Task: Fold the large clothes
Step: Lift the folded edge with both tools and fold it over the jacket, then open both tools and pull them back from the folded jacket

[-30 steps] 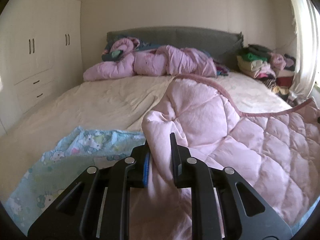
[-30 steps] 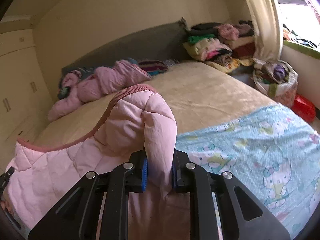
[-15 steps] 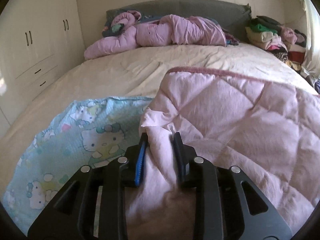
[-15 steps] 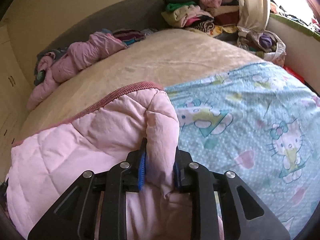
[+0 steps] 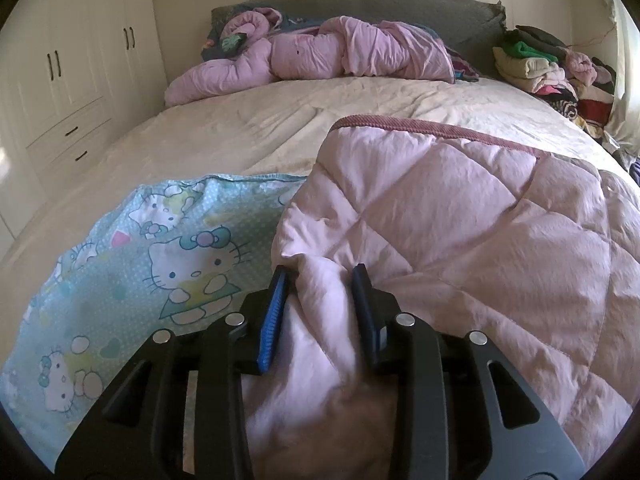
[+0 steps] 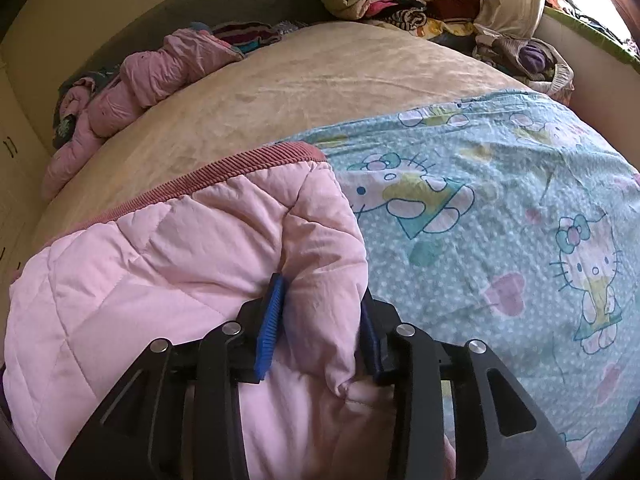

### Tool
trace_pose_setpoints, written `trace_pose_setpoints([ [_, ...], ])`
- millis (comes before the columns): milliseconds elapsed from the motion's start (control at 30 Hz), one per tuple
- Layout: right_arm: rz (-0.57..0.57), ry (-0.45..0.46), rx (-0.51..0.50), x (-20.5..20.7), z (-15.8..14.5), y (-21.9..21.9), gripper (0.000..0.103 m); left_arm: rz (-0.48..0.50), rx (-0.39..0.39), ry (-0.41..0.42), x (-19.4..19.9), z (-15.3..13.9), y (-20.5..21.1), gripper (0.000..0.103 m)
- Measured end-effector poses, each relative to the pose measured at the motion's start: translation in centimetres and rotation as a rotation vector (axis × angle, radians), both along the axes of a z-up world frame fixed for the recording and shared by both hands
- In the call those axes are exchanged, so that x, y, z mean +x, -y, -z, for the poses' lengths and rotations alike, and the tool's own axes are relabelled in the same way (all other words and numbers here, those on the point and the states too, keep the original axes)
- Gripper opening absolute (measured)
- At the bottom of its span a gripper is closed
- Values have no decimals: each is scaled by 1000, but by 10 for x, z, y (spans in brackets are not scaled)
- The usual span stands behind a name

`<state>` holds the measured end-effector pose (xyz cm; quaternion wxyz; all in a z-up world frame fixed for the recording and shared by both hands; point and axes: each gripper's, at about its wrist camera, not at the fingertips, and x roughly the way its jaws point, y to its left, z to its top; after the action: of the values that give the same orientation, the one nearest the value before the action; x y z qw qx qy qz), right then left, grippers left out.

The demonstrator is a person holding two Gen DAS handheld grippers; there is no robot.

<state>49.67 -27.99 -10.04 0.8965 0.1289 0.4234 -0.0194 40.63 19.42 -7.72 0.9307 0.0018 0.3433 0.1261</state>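
A pink quilted blanket (image 5: pixel 460 220) with a dark pink corded edge lies folded over a light-blue cat-print cover (image 5: pixel 160 248) on the bed. In the left wrist view, my left gripper (image 5: pixel 320 276) straddles a bunched pink corner. Its jaws are opening, and a thin gap shows beside the blue pad (image 5: pixel 274 312). In the right wrist view, the pink blanket (image 6: pixel 160 260) rests on the blue cat-print cover (image 6: pixel 500 200). My right gripper (image 6: pixel 322 284) has its jaws opening around the other puffy corner, which still fills the space between them.
The cream bed sheet (image 5: pixel 320 120) stretches to a grey headboard (image 5: pixel 360 4), where a rumpled pink duvet (image 5: pixel 340 52) lies. Stacked clothes (image 5: pixel 540 64) sit at the far right corner. White wardrobes (image 5: pixel 60 60) stand to the left. A full bag (image 6: pixel 532 56) sits by the window.
Both grippers came down with the pink corners, laying the blanket flat over the blue cover. Both pairs of jaws have spread apart from a tight pinch.
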Motion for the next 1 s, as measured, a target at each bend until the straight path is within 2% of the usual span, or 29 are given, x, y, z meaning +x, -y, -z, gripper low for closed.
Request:
trace_pose_setpoints([
  [133, 6, -5, -26, -2, -1, -2, 39, -8, -6, -2, -1, 0, -3, 30],
  [167, 13, -6, -40, -4, -2, -2, 41, -18, -10, -1, -3, -1, -4, 37],
  [200, 19, -8, -52, -5, -3, -2, 43, -35, -13, 3, -6, -2, -6, 50],
  [233, 27, -9, -67, -9, -6, -2, 54, -64, -19, 7, -11, -4, -9, 57],
  [267, 42, -10, -91, -14, -10, -1, 65, -75, -29, 8, -15, -6, -11, 69],
  [300, 63, -15, -114, -18, -13, 0, 84, -74, -49, 10, -20, -9, -14, 77],
  [367, 75, 37, -140, -34, -31, 4, 84, -62, -75, 29, -36, -18, -17, 85],
  [467, 23, 190, -210, -76, -67, -8, 89, -58, -73, 56, -60, -34, -10, 88],
  [567, -134, 258, -117, -112, -85, -29, 93, 9, -150, 99, -79, -49, 10, 89],
  [600, -179, 263, -109, -121, -87, -39, 93, 54, -152, 86, -79, -53, 24, 89],
  [700, -325, 239, -86, -144, -84, -72, 93, 140, -79, 67, -86, -63, 70, 89],
  [800, -382, 196, -103, -149, -72, -96, 93, 222, -143, 5, -87, -55, 99, 89],
  [933, -422, 185, -148, -145, -61, -117, 93, 190, -131, -83, -79, -25, 123, 89],
  [1000, -439, 136, -162, -138, -51, -127, 94, 172, -138, -79, -81, -14, 124, 89],
])
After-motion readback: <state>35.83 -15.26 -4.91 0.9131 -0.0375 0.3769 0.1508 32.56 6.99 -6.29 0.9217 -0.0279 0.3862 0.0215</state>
